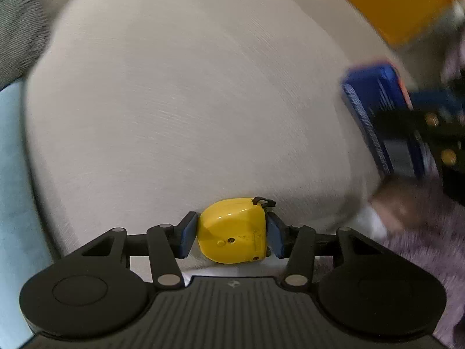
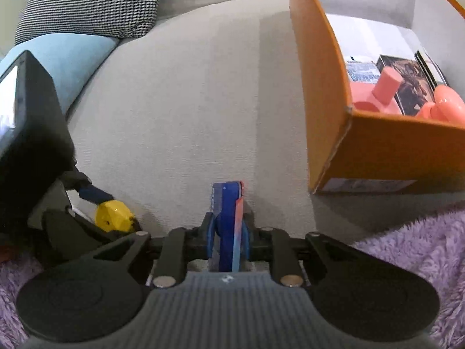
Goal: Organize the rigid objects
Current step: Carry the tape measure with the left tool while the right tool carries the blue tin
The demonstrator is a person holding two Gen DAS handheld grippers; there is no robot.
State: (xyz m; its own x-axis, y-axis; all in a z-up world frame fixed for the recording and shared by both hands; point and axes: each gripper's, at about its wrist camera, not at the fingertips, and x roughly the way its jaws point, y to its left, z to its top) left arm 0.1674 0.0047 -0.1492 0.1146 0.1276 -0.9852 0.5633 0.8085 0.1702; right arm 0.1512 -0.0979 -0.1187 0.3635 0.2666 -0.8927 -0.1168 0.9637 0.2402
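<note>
Currently, left gripper (image 1: 231, 234): pads touching yellow toy (image 1: 232, 229), down on grey sofa seat (image 1: 186, 110).
Right gripper (image 2: 227, 240): clamped on blue card pack (image 2: 228, 221).
Orange box (image 2: 386, 151): already holds pink pieces (image 2: 383, 93).
Remaining: both held items.

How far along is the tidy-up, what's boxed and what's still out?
Done: the orange box already holds pink plastic pieces and small cartons. In hand: the right gripper is clamped on a flat blue object; the left gripper has its jaws around a yellow toy on the grey cushion. Left: both still have to go into the box; nothing else loose is visible.
</note>
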